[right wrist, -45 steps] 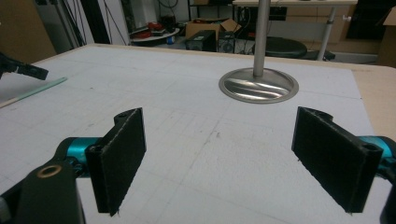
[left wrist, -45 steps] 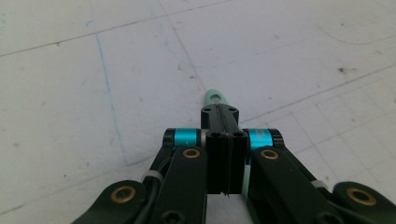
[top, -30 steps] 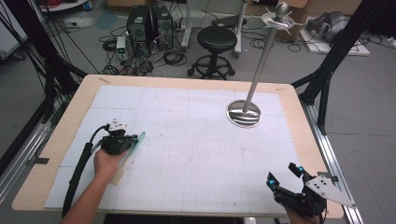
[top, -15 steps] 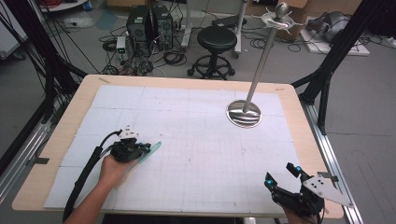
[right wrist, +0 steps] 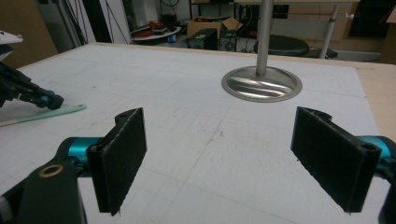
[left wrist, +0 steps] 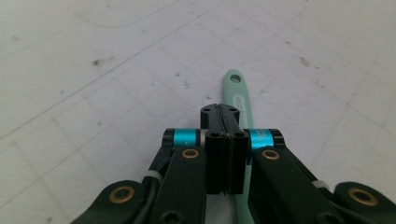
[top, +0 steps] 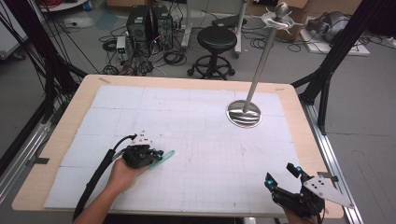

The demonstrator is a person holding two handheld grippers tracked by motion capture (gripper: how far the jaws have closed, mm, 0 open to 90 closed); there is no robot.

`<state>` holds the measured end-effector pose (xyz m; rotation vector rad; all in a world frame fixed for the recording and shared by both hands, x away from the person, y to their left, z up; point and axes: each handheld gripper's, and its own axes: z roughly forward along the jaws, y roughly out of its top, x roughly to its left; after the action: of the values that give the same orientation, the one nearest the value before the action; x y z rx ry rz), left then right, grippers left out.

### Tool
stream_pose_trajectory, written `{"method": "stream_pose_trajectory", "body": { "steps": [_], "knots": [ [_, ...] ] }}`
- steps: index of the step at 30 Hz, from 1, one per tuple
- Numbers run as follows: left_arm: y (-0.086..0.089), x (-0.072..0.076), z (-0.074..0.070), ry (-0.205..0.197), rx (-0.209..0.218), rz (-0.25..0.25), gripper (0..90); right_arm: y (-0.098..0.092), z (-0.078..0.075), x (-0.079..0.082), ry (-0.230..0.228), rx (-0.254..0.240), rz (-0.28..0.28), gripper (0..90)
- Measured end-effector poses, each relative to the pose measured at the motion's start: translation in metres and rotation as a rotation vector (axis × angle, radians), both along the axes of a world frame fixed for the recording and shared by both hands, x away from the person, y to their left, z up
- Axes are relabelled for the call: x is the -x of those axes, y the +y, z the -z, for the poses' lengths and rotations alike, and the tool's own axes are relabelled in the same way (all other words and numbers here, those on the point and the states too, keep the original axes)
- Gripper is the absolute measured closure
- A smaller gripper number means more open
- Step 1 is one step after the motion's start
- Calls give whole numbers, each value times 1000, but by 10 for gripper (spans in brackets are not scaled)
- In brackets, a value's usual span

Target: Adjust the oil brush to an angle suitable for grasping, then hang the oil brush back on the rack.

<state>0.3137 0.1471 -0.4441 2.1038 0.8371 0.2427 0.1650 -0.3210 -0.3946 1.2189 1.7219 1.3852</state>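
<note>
A mint-green flat utensil handle [top: 167, 154] with a hole at its tip sticks out to the right from my left gripper [top: 158, 154], low over the white mat at the left front. In the left gripper view the jaws [left wrist: 219, 112] are pressed together, and the green handle [left wrist: 236, 91] runs along beneath them and out past their tips. My right gripper [top: 280, 173] rests at the front right corner with its jaws wide apart and nothing between them. The right gripper view shows its pads [right wrist: 119, 158] open, with the green handle [right wrist: 51, 113] far off at the left.
A metal stand with a round base [top: 243, 113] and a tall pole stands at the back right of the white gridded mat [top: 196, 126]. A black cable [top: 95, 177] trails from the left gripper along the person's forearm. Stools and equipment stand beyond the table.
My left gripper has slid to the right and a little toward the front across the mat, and the green handle went with it. The right gripper has stayed where it was.
</note>
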Motion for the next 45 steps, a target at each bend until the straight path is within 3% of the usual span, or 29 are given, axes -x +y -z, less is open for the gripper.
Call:
{"method": "stream_pose_trajectory", "body": {
  "steps": [3,4,5,7,9,11,13,14,15,16,17,22,29,34,37,42,45],
  "knots": [
    [0,3,-6,-19,64,-10,864,0,1,0,1,1,-1,170],
    [0,3,-6,-19,64,-10,840,0,1,0,1,1,-1,170],
    [5,6,-14,-31,121,-33,790,0,1,0,1,1,1,170],
    [12,8,-20,-61,163,-59,683,-1,1,1,-2,-1,4,170],
    [24,14,-28,-102,235,-100,551,-1,1,1,1,-7,2,177],
    [34,21,-34,-132,284,-127,447,-1,1,1,6,-14,-13,225],
    [43,30,-38,-173,303,-148,346,0,1,0,9,-7,-17,225],
    [43,30,-38,-173,303,-148,302,0,1,0,9,-7,-17,225],
    [51,40,-39,-204,331,-157,272,1,1,0,11,0,-13,222],
    [51,40,-39,-204,331,-157,255,1,1,0,11,0,-13,222],
    [59,50,-40,-236,348,-146,216,1,1,0,11,4,-7,211],
    [79,65,-42,-272,379,-149,210,2,2,-1,8,11,0,201],
    [88,71,-42,-283,341,-168,200,4,4,-3,23,14,-5,199],
    [90,73,-38,-269,329,-175,201,5,4,-3,18,16,-11,199],
    [89,71,-38,-258,310,-166,207,4,5,-2,20,10,-9,199],
    [85,69,-36,-241,315,-157,207,3,4,-2,19,13,-3,199],
    [79,69,-35,-226,283,-132,207,4,3,-2,17,10,-1,199]
  ]
}}
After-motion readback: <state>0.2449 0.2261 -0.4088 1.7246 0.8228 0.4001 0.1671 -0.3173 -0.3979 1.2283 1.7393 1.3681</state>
